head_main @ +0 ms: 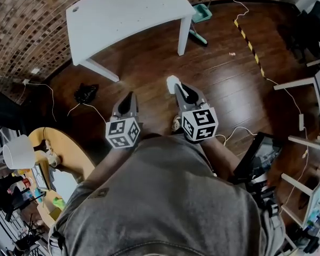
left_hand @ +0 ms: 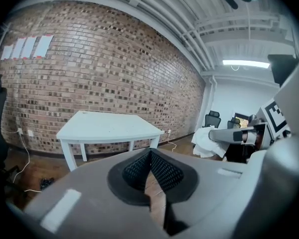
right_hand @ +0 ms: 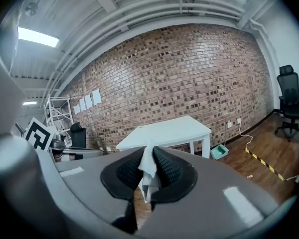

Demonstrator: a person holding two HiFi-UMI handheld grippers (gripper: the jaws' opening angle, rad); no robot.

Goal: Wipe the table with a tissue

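The person stands on a dark wooden floor (head_main: 229, 89) and holds both grippers out in front of the body. In the head view the white counter (head_main: 122, 9) is at 12 o'clock from the grippers and well apart from them. It stands beside the brick wall (head_main: 21, 31).

The right gripper (head_main: 177, 87) carries the tissue (head_main: 172, 81). In the right gripper view its fingers (right_hand: 170, 169) are clamped on it. The white tissue stands between their two black ribbed faces, a small point of it rises above the tips, and a crumpled end hangs below. The tissue is in the air over the floor, not on the counter.

The left gripper (head_main: 129, 96) is at 9 o'clock of the right one, near it but not touching. In the left gripper view its fingers (left_hand: 165, 172) meet at the tips with nothing held between them. Only a thin wedge of floor shows lower down.

On the floor, a teal dustpan (head_main: 201, 13) lies at 3 o'clock of the counter, close to its leg. A black bundle (head_main: 85, 93) lies at 10 o'clock of the left gripper. A yellow-and-black striped tape (head_main: 249, 42) runs at 1 o'clock of the right gripper. A round yellow table (head_main: 69, 151) with a white lampshade (head_main: 18, 151) beside it is at 8 o'clock of the left gripper.
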